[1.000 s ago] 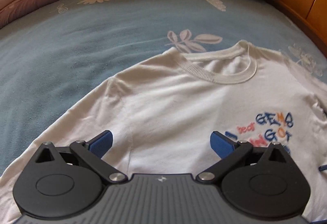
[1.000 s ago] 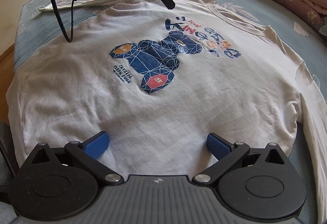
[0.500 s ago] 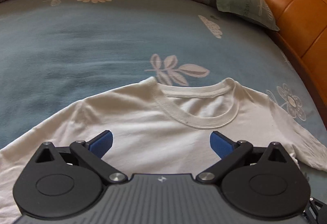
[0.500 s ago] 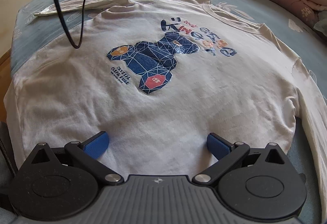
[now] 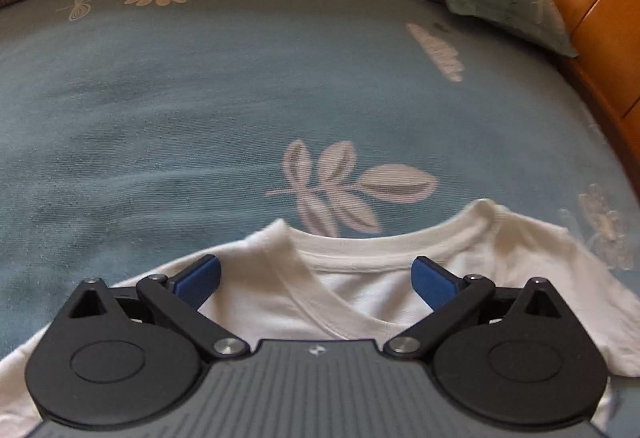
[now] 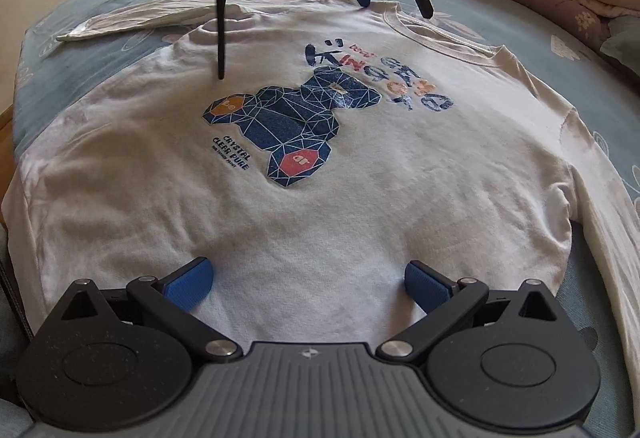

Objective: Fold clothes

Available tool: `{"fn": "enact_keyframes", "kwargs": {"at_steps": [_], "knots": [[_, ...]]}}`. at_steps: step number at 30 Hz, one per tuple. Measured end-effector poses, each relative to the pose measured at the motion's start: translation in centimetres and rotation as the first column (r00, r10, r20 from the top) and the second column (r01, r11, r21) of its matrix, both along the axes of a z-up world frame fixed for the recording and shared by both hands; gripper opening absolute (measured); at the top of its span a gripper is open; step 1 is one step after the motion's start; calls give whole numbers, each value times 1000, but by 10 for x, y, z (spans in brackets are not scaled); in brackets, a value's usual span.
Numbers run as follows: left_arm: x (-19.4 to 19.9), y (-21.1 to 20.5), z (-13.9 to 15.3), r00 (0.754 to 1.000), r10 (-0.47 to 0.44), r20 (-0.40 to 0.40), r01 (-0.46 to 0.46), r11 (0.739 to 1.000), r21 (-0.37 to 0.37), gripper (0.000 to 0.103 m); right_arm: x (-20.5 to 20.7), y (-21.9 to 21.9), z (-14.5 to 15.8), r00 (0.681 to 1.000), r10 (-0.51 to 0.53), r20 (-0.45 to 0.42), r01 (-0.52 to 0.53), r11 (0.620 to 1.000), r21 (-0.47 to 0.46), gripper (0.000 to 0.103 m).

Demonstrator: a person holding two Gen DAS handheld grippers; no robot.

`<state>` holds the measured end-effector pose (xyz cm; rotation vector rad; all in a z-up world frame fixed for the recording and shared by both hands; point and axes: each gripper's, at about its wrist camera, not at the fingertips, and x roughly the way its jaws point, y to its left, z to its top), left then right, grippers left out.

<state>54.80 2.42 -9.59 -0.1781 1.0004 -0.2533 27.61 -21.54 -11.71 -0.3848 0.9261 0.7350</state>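
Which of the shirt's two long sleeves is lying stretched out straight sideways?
The sleeve at the far left beside the left gripper, lying flat across the bedspread. The other sleeve runs down alongside the shirt's body.

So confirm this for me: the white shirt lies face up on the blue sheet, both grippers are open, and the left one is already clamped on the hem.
Not the hem. The left gripper is open at the collar of the white shirt, as the left wrist view shows. The rest holds: the shirt lies print up on the blue sheet, and the right gripper is open too.
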Motion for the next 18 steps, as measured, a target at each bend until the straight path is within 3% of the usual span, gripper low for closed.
{"fn": "enact_keyframes", "kwargs": {"at_steps": [4, 10, 14, 18], "knots": [[-37, -2, 17, 999, -41, -34, 41, 999, -8, 101, -3, -2, 10, 997, -67, 23, 67, 998, 0, 103], [-98, -15, 21, 990, -109, -92, 118, 988, 104, 101, 17, -22, 32, 970, -233, 73, 231, 972, 43, 103], [-123, -22, 11, 986, -88, -142, 104, 988, 111, 101, 46, -59, 45, 903, -410, 128, 401, 912, 88, 103], [-139, -34, 1, 982, -72, -176, 89, 992, 93, 101, 76, -111, 47, 791, -565, 237, 569, 821, 59, 103]]}}
